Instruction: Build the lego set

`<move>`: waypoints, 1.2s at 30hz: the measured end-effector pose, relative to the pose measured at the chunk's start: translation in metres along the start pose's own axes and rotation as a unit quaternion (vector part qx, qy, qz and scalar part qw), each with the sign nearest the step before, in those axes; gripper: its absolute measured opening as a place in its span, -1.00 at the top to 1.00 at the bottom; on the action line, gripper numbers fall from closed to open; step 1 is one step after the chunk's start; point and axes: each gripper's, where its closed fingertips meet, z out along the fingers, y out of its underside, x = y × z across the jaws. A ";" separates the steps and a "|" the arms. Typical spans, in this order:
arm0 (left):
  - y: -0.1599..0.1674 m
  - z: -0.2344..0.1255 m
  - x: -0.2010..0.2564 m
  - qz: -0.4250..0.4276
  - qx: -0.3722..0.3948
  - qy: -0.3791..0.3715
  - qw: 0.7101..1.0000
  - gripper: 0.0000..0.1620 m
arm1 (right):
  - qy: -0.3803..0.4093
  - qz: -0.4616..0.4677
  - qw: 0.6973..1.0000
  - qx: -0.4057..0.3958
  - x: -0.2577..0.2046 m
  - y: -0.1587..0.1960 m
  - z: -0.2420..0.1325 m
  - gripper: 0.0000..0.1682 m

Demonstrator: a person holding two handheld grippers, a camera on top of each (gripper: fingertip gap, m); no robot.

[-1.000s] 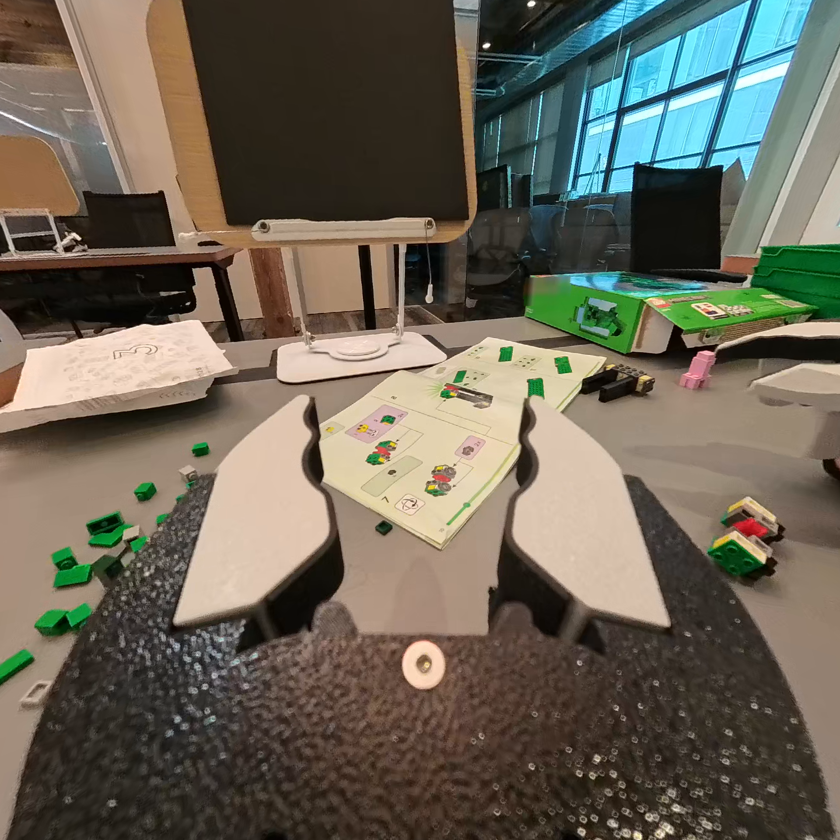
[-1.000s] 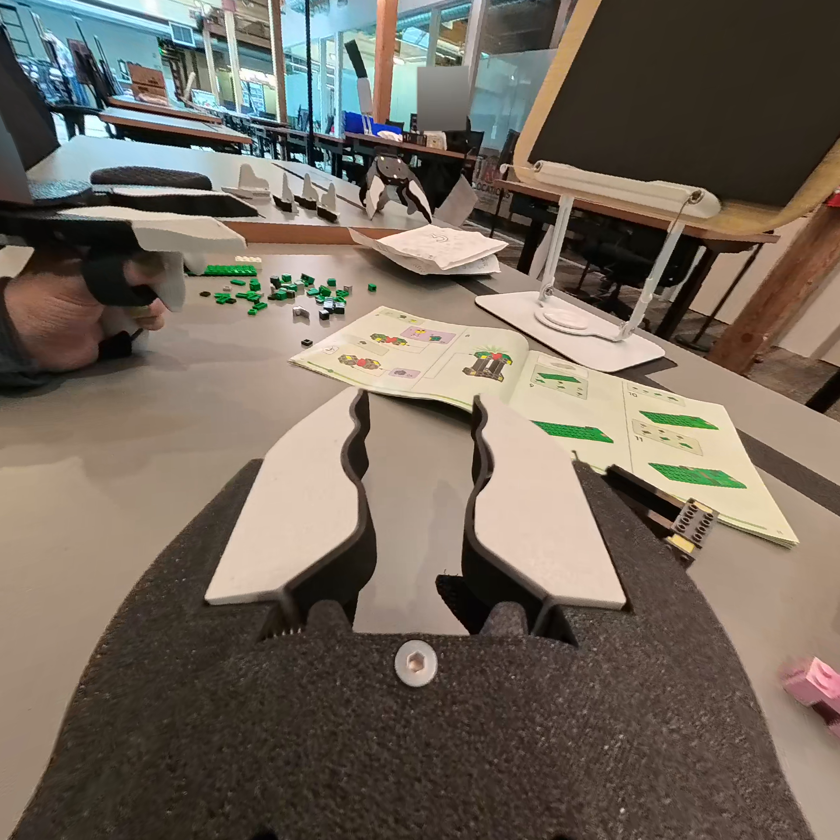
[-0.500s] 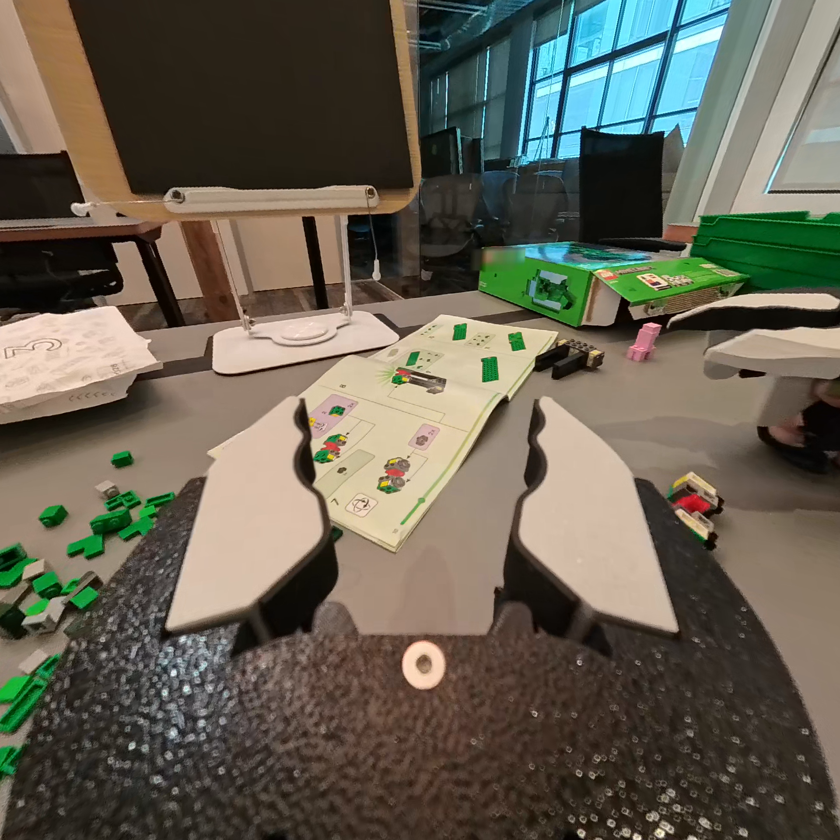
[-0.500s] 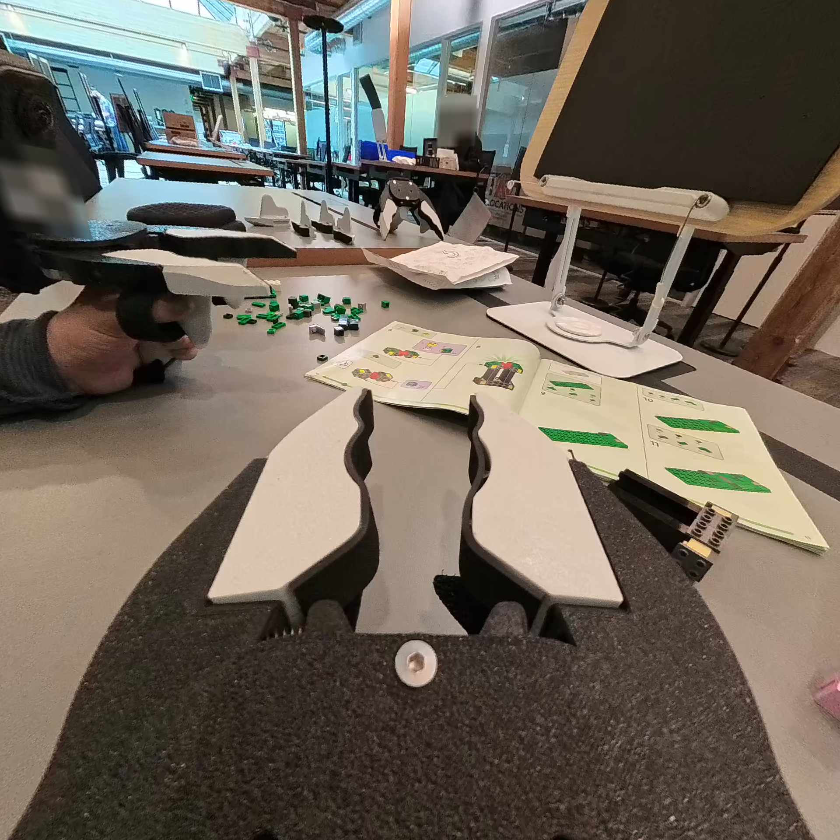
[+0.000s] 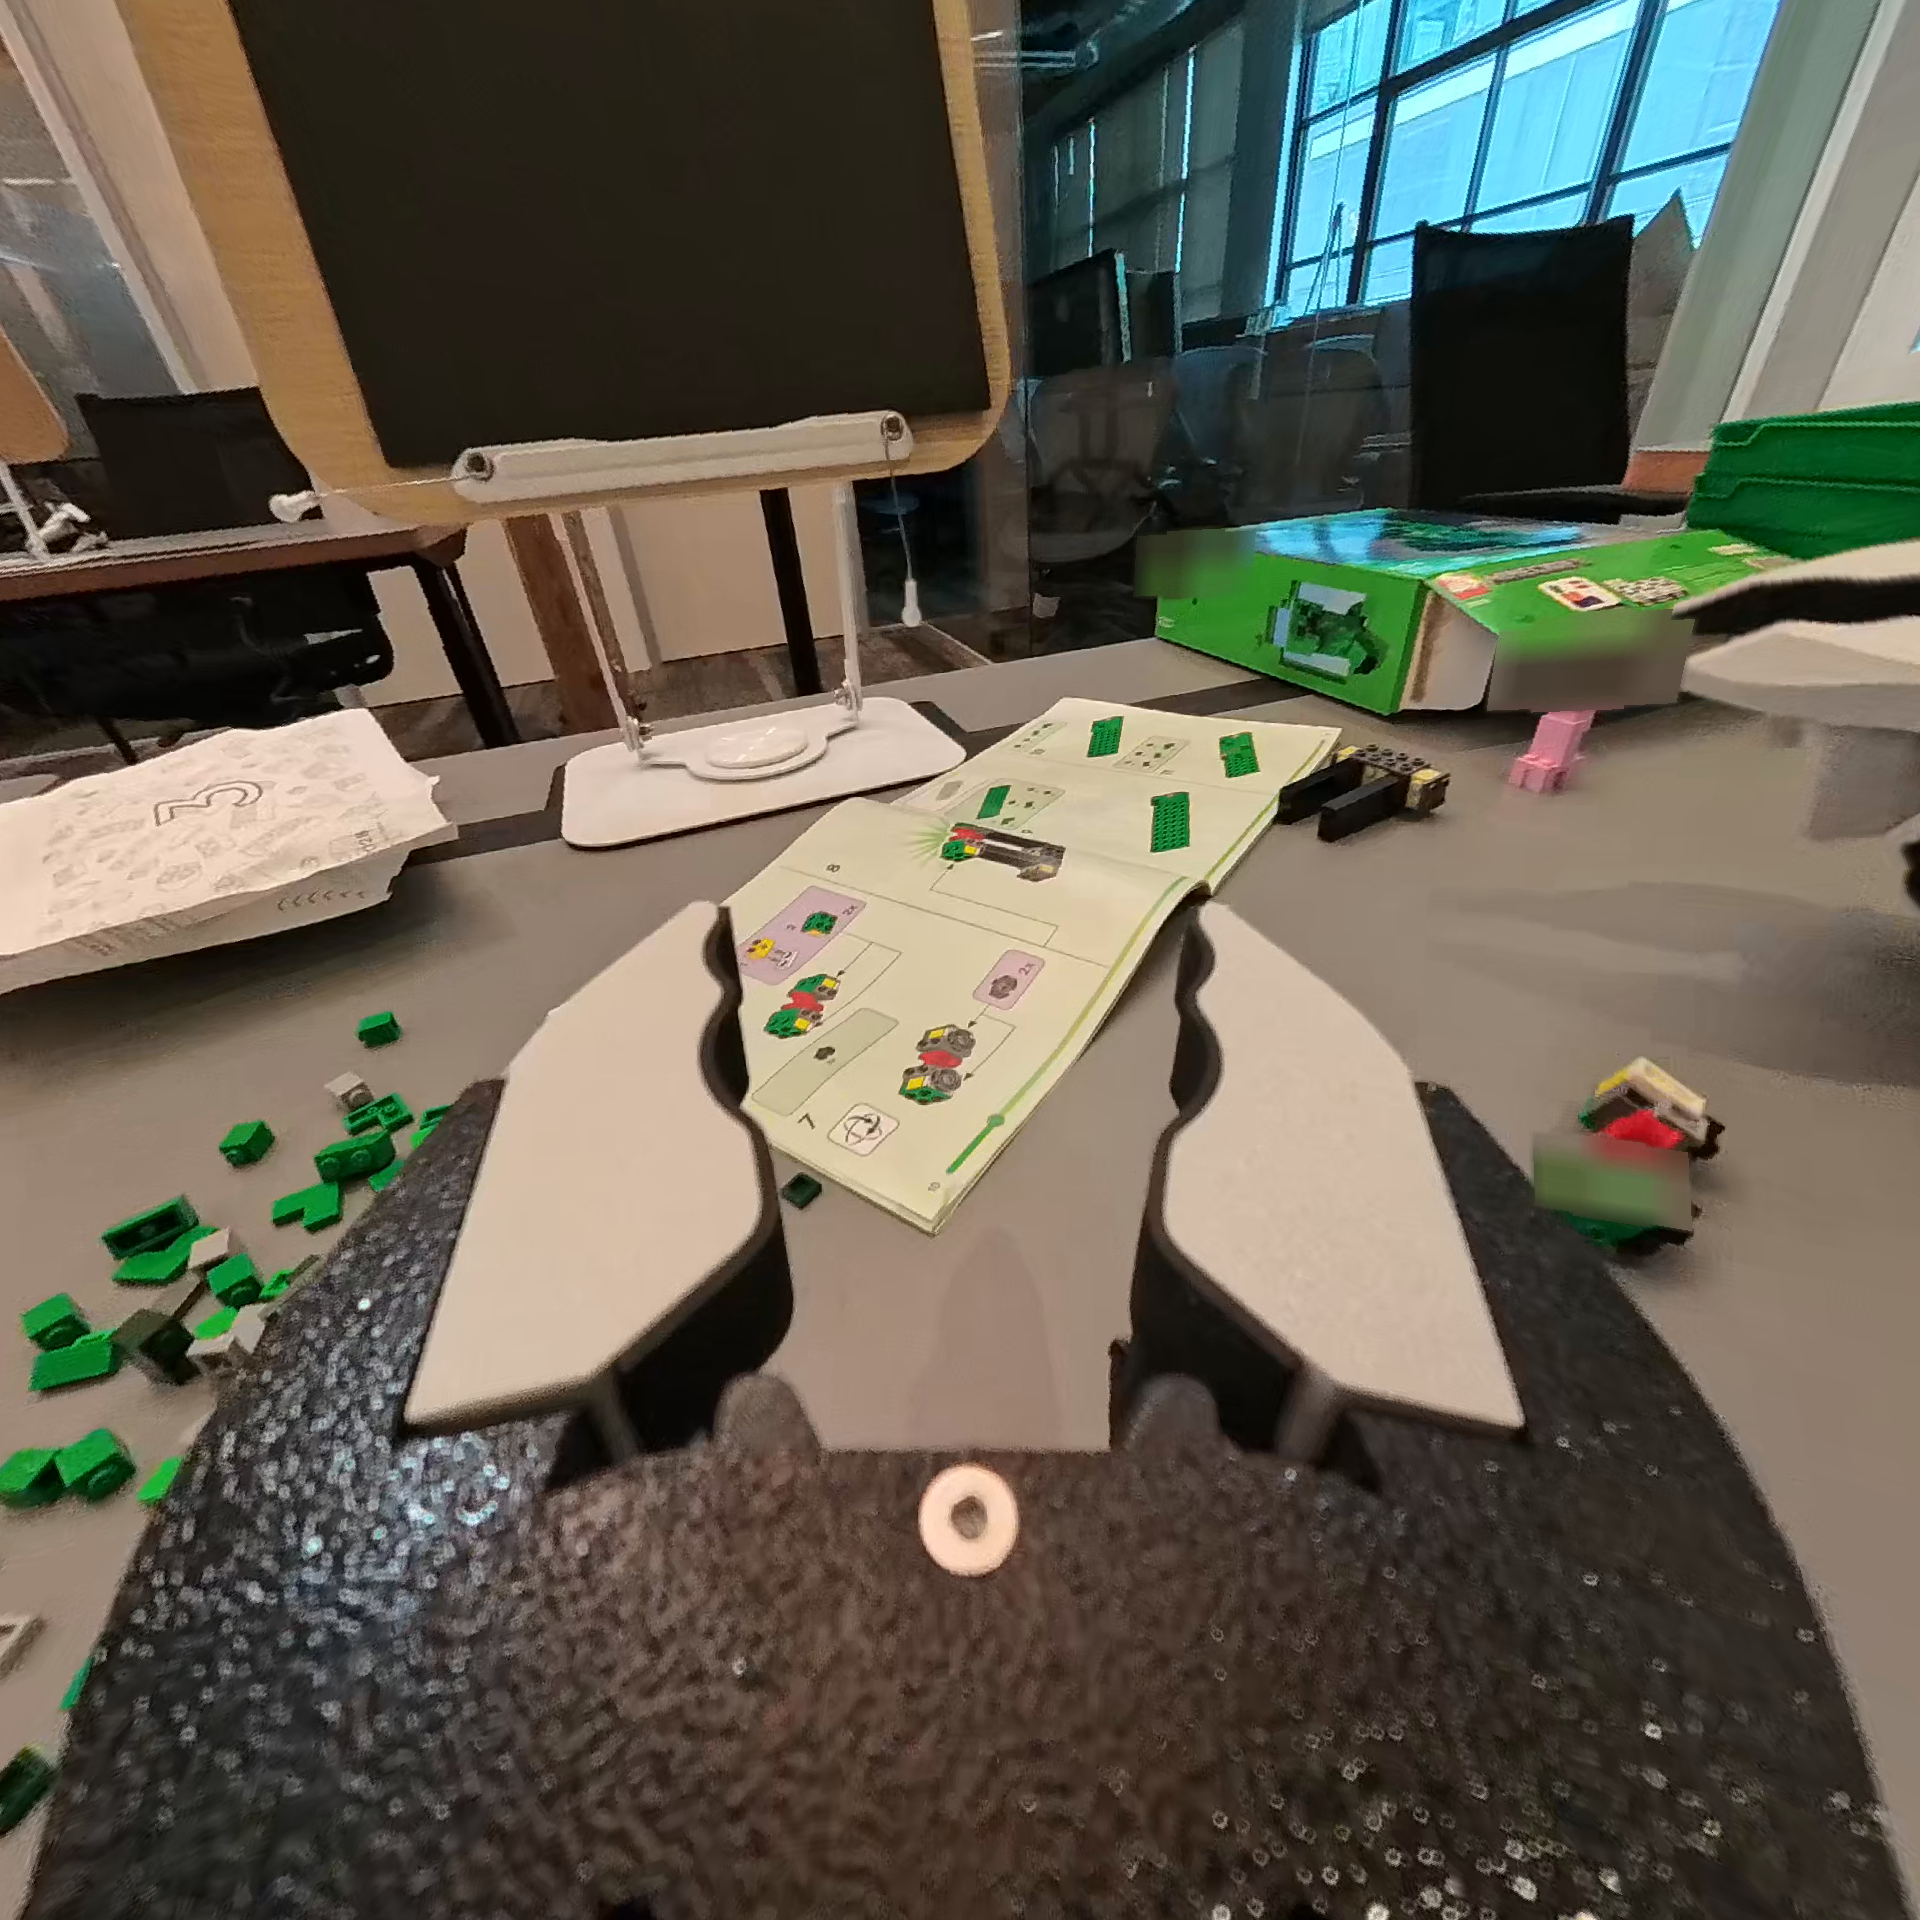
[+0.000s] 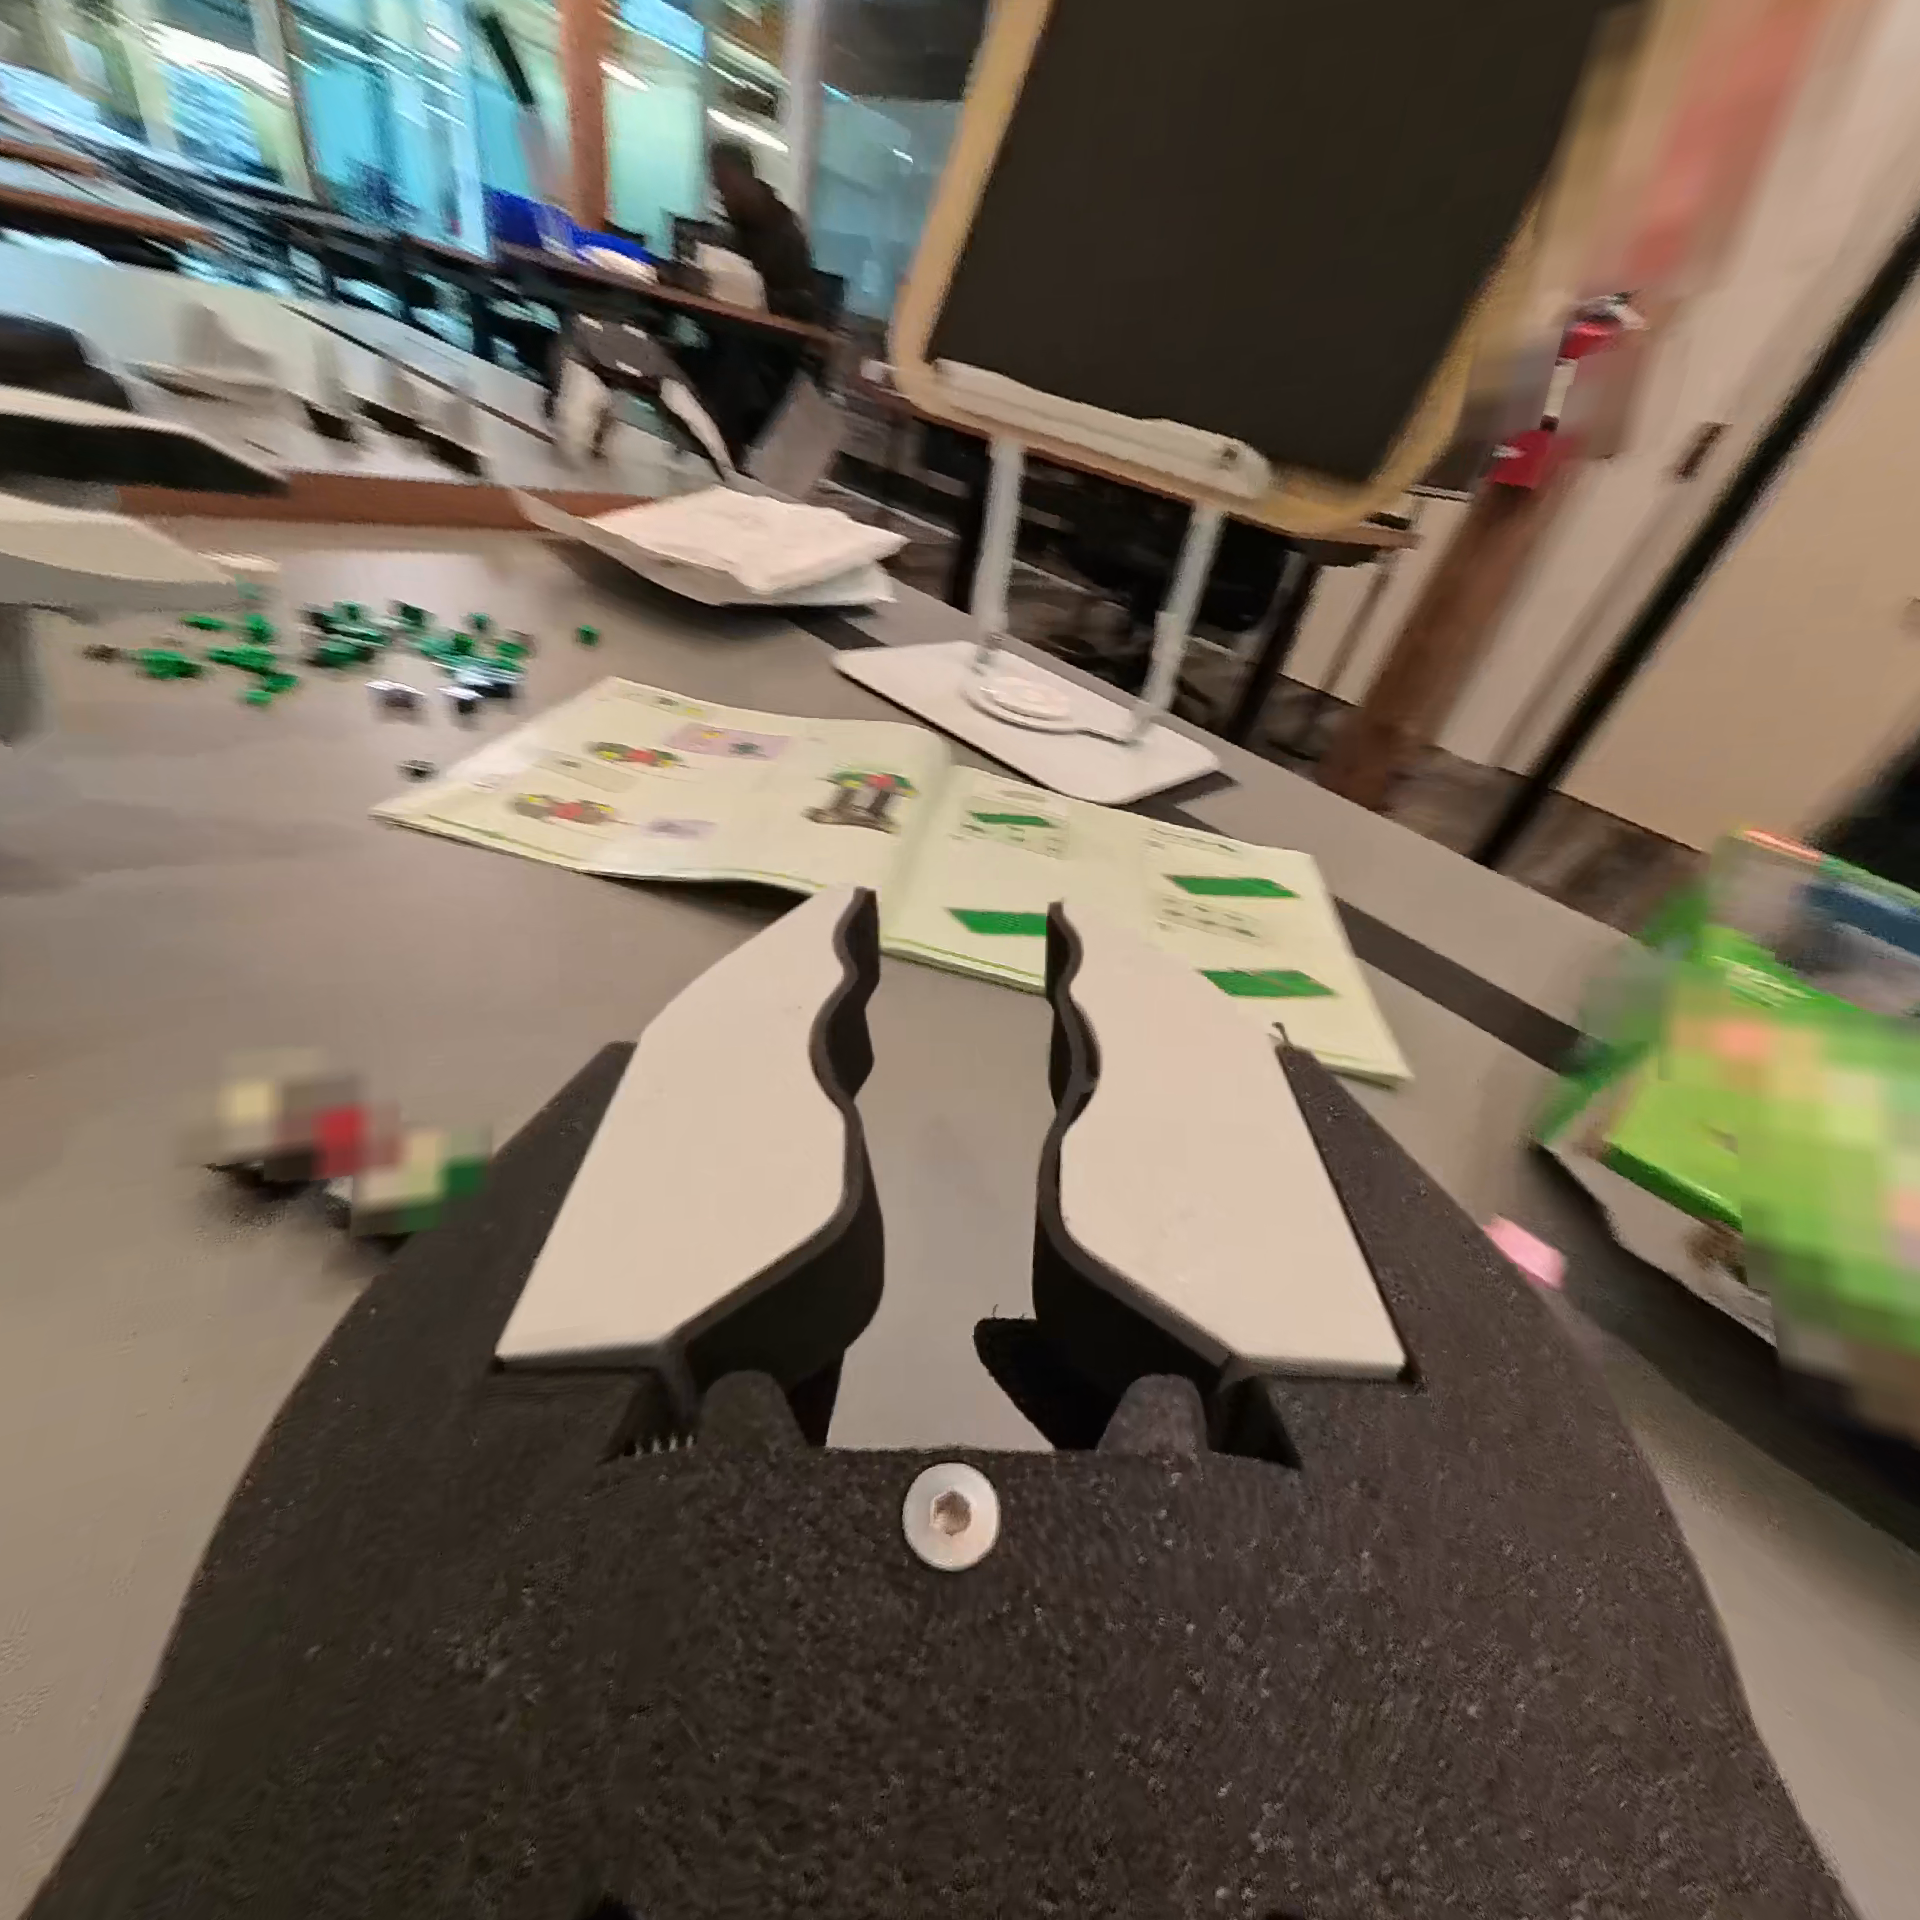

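Left gripper (image 5: 956, 935), fingers spread wide and empty, held low over the grey table (image 5: 1455, 966), pointing at the open instruction booklet (image 5: 997, 935). Right gripper (image 6: 961, 914), fingers parted by a narrower gap, nothing between them, aimed at the booklet's near edge; view blurred. Loose green and grey bricks (image 5: 187, 1278) scattered left of the left gripper; one small dark piece (image 5: 800, 1190) just beside the booklet's near corner. Small multicoloured assembly (image 5: 1642, 1132) to the right, apart from the booklet. Black sub-build (image 5: 1361, 790) and pink figure (image 5: 1548, 748) near the green box (image 5: 1403, 613). White paper bag (image 5: 197, 831) and tablet stand (image 5: 748, 769) behind.
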 end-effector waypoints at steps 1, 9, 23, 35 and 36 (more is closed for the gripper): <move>0.000 0.000 0.001 0.003 0.000 -0.001 1.000 0.01 | 0.021 -0.002 1.000 -0.008 0.010 0.003 -0.002 0.64; 0.002 0.002 0.012 0.026 -0.006 0.012 1.000 0.03 | 0.038 0.029 0.996 -0.080 0.034 0.025 -0.003 0.61; 0.006 0.007 0.022 0.054 -0.015 0.034 0.998 0.05 | -0.349 -0.265 0.769 -0.465 0.060 0.080 0.052 0.41; 0.008 0.010 0.035 0.059 -0.021 0.075 0.995 0.06 | -0.393 -0.280 0.683 -0.549 0.087 0.108 0.057 0.07; 0.008 0.010 0.036 0.060 -0.021 0.076 0.995 0.06 | -0.394 -0.280 0.678 -0.554 0.087 0.111 0.058 0.11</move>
